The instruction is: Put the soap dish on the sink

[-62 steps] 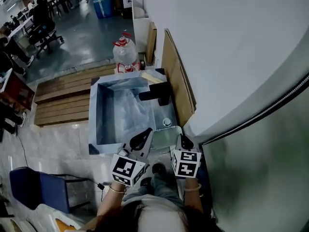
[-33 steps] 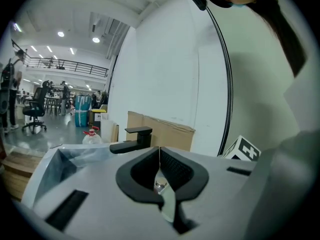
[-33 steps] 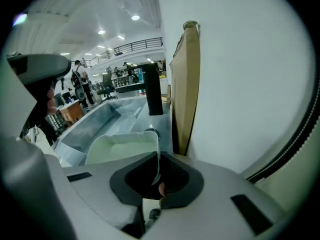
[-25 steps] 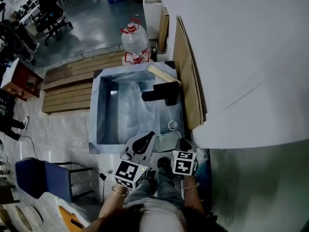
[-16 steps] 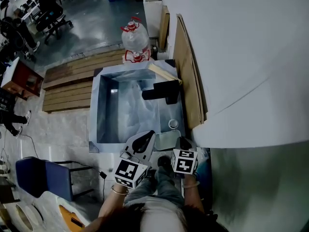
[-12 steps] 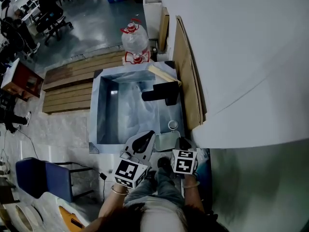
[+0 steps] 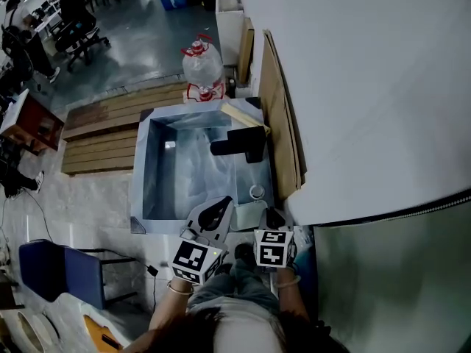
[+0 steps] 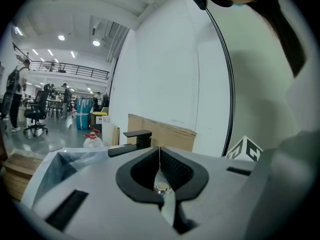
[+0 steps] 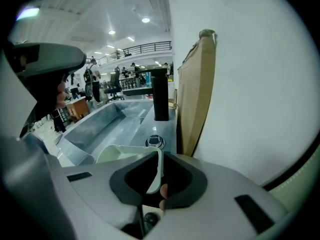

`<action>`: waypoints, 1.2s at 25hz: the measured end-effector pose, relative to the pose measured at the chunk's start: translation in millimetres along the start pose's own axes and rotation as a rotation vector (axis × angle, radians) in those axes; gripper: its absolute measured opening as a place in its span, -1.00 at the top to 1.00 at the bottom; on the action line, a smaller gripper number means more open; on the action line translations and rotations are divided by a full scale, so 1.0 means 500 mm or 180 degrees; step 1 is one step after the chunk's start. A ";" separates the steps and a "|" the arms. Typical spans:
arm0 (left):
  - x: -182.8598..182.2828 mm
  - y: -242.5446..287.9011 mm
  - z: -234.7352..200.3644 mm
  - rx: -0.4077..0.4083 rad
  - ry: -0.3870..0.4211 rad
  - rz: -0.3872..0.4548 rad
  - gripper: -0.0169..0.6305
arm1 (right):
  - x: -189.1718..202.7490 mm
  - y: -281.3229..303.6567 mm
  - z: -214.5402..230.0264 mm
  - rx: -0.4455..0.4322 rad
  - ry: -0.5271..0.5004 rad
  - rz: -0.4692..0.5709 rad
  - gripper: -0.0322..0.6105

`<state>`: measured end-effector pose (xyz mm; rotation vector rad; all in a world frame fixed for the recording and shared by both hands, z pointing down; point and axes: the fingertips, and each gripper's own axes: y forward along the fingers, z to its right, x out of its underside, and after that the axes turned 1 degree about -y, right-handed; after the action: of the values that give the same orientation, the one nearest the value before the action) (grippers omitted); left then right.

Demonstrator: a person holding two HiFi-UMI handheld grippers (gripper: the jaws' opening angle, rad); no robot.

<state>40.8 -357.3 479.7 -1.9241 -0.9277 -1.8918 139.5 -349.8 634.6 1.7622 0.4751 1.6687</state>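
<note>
The pale green soap dish hangs over the near right corner of the steel sink, beside a round fitting on the rim. My right gripper is shut on the dish's near rim; in the right gripper view the thin rim stands upright between the jaws of the right gripper, with the sink beyond. My left gripper is over the sink's near end, left of the dish. In the left gripper view the left gripper is shut with nothing in it.
A black faucet stands on the sink's right rim, also seen as the faucet. A cardboard sheet leans on the white wall to the right. A water jug and wooden pallets lie beyond the sink; a blue chair stands at near left.
The head view has shifted a little. Both grippers and the soap dish stay at the sink's near right corner, with the right gripper still shut on the dish.
</note>
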 end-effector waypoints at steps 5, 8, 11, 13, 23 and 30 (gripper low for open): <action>-0.005 -0.022 0.001 -0.0053 0.0020 0.0066 0.92 | -0.013 -0.018 0.003 0.0013 0.0071 0.0099 0.79; -0.010 -0.047 0.001 -0.0073 0.0023 0.0108 0.92 | -0.016 -0.031 -0.001 0.0057 0.0089 0.0155 0.79; -0.014 -0.075 0.003 -0.0082 0.0041 0.0142 0.92 | -0.022 -0.049 -0.008 0.0100 0.0120 0.0246 0.79; -0.018 -0.097 0.004 -0.0089 0.0063 0.0167 0.92 | -0.029 -0.067 -0.012 0.0136 0.0152 0.0316 0.79; -0.030 -0.196 0.020 -0.0078 0.0107 0.0297 0.92 | -0.039 -0.171 -0.051 0.0220 0.0314 0.0633 0.79; -0.043 -0.257 0.041 -0.0040 0.0112 0.0417 0.92 | -0.057 -0.260 -0.086 0.0237 0.0206 0.0912 0.80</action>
<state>-21.0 -253.3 427.2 -1.9027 -0.7616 -1.8542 116.4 -266.3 524.8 1.9066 0.3282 1.9314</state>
